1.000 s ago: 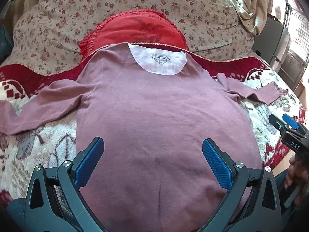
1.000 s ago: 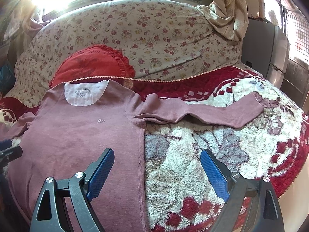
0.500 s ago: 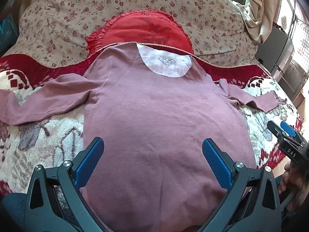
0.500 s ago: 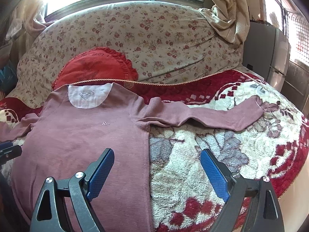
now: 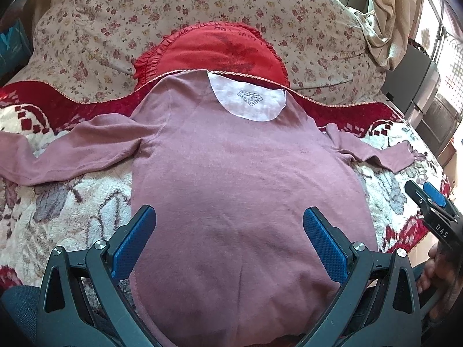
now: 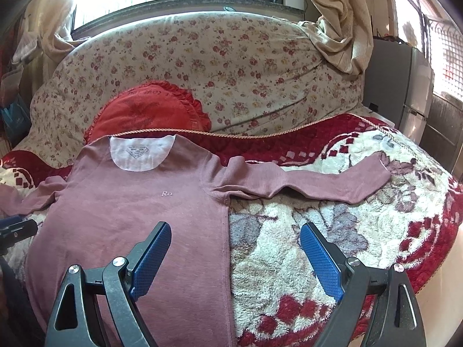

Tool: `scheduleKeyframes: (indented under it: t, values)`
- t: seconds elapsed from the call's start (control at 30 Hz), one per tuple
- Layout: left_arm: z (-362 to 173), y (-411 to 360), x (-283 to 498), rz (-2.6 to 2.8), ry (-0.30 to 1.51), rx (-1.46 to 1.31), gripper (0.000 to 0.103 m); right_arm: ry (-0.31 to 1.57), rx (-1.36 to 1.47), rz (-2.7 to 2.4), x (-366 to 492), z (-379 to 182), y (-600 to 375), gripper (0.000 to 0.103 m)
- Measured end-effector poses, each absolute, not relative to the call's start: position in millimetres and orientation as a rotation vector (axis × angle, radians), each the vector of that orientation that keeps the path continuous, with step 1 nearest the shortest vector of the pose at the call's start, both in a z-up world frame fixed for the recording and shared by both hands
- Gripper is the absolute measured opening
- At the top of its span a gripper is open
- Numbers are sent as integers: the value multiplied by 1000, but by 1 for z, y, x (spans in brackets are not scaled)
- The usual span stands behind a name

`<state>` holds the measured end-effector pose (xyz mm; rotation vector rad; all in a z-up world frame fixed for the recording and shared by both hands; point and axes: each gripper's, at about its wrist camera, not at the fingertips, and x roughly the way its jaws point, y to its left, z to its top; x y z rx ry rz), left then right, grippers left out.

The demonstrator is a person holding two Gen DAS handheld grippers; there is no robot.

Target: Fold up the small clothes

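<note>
Pink long-sleeved shirt (image 5: 246, 179) lies flat, front up, on the bed blanket (image 6: 318, 248), sleeves spread. Left gripper (image 5: 228, 240) and right gripper (image 6: 235, 254) hover, jaws wide and empty. Best start: pinch 1 sleeve cuff (image 6: 373, 173), fold it across the body.

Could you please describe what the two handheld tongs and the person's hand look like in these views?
Both the left tongs and right tongs are black triangular frames with silver rivets and blue textured pads. White letters "DAS" mark the right one in the left wrist view. A bare hand shows there; no cables or sleeves are visible.
</note>
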<state>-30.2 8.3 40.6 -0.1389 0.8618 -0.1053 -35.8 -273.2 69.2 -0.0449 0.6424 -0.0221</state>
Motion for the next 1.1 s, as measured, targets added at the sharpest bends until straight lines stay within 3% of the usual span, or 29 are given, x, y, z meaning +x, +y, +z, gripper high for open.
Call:
scheduleKeyframes:
  t: [0.57, 1.1]
  values:
    - [28, 10, -24, -103, 873, -154, 102, 662, -44, -23, -32, 64, -272, 89]
    - [17, 7, -7, -196, 862, -153, 102, 742, -37, 5, 7, 25, -259, 89]
